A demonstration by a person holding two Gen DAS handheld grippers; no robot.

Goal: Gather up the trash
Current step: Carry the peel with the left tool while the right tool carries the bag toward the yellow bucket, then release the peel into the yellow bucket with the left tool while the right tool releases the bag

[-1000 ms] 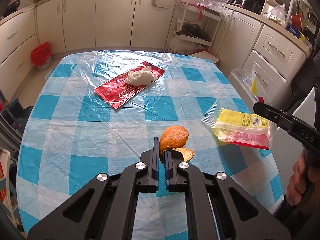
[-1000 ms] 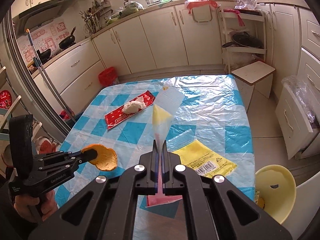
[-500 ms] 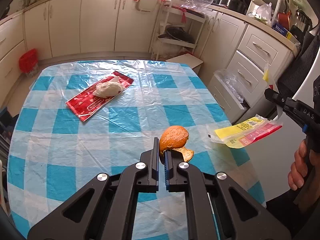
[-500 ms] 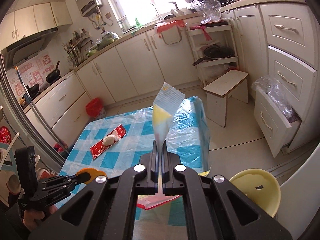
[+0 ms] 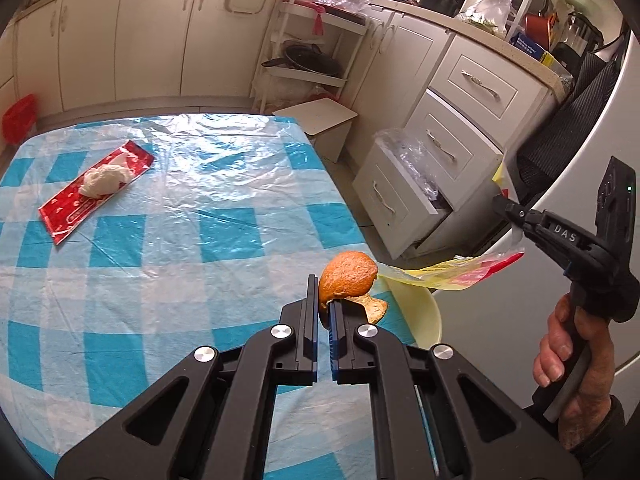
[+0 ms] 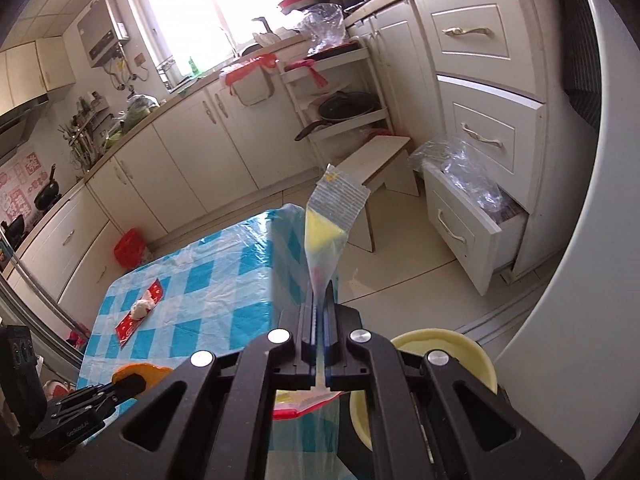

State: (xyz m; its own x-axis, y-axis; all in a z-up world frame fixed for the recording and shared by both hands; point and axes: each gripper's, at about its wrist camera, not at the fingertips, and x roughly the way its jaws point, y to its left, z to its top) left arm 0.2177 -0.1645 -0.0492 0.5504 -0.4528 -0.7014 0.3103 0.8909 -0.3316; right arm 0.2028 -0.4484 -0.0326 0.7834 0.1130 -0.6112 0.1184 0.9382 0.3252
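Note:
My left gripper [image 5: 324, 300] is shut on a curled orange peel [image 5: 348, 276], held at the table's right edge just over the rim of a pale yellow bin [image 5: 428, 312]. My right gripper [image 6: 320, 292] is shut on a yellow, red and clear plastic wrapper [image 6: 326, 224]. In the left wrist view that right gripper [image 5: 504, 204] is off the table to the right, and the wrapper [image 5: 448, 276] hangs below it above the bin. The bin [image 6: 476, 356] stands on the floor. A red wrapper [image 5: 68, 208] with a white crumpled tissue [image 5: 102, 180] lies on the blue-checked table [image 5: 160, 260].
An open bottom drawer [image 5: 412, 200] stuffed with clear plastic bags juts out to the right of the table. A low white stool [image 5: 316, 114] and a shelf rack with pans [image 5: 308, 60] stand beyond the far edge. A red bin [image 5: 18, 124] sits on the floor at the left.
Both grippers have swung right, past the table's edge. The yellow wrapper has come off the table and now hangs over the yellow bin. The peel has travelled to the bin's rim.

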